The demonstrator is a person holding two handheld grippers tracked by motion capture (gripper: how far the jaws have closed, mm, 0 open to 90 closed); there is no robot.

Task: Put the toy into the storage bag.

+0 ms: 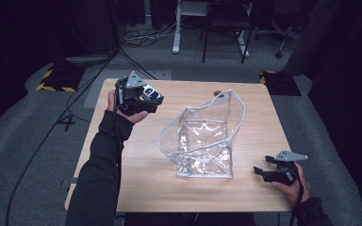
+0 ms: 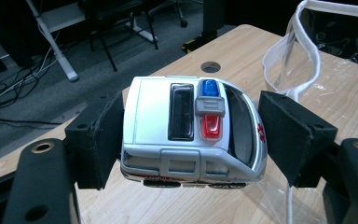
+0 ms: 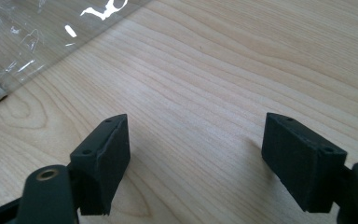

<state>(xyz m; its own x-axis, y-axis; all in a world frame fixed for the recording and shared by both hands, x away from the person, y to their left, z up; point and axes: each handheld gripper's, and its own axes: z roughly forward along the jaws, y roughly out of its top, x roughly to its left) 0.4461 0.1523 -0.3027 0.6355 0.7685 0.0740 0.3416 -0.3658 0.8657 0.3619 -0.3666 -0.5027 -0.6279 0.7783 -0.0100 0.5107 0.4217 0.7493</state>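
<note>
A light wooden rectangular table is seen under everything, w/ a round cable hole lying beyond the left jaws. A clear soft-plastic bag w/ white piping along its rim is stood open approx. mid-table, between the two grippers; in the left gripper view its white rim is seen just past and to the right of the right-hand jaw, and in the right gripper view its bottom corner is seen well ahead and left of the jaws.

The left gripper is held up above the table's far-left part, jaws closed on a small white toy ambulance w/ a blue-and-red roof light. The toy is clamped by its two ends btwn the black pads, roof facing the camera, clear of the tabletop.

The right gripper is kept low near the table's near-right edge, beside the bag. Its jaws are spread wide, w/ nothing btwn them but bare wood.
</note>
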